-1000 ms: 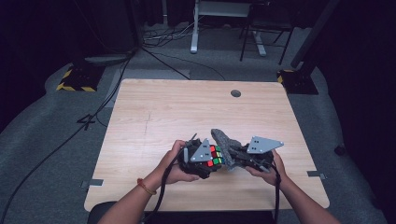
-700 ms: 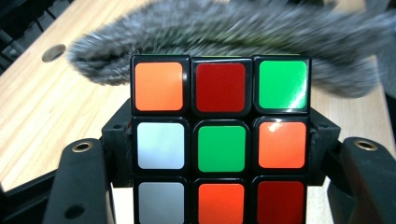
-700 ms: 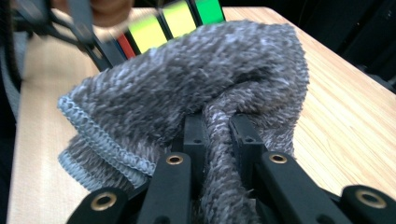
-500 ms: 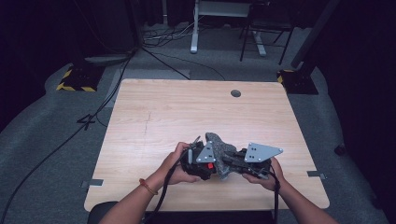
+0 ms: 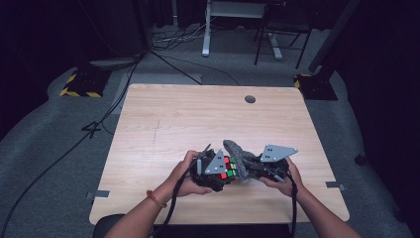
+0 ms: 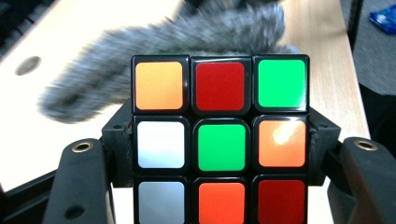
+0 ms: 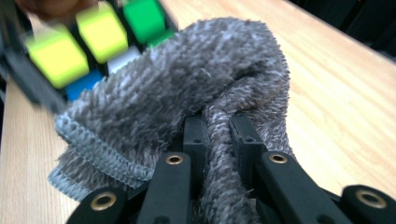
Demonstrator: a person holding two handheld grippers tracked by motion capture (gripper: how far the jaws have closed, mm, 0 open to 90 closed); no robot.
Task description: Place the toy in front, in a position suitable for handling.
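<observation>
A person seated at a pale wood-grain table (image 5: 163,124) worked a scrambled puzzle cube (image 5: 229,167) with a grey cloth (image 5: 236,151), one gripper in each hand, near the table's front edge. From the high view the cube was a small patch of red, green and orange squares wedged between the left gripper (image 5: 214,168) and the right gripper (image 5: 257,167), each topped by a grey three-cornered plate, with the cloth arching above and behind. The left gripper view brought the cube (image 6: 219,140) close: glossy rounded stickers in a black frame, orange, red and green along the top row, its sides clamped between the black jaws, the cloth (image 6: 163,70) a motion-blurred grey streak behind it. The right gripper view gave the other side: the cloth (image 7: 187,98), a looped terry weave with a stitched hem, bunched into a fold and pinched tight between the jaws, its bulk lying against a cube face (image 7: 93,42) of yellow, green, white and blue squares, blurred at the upper left
</observation>
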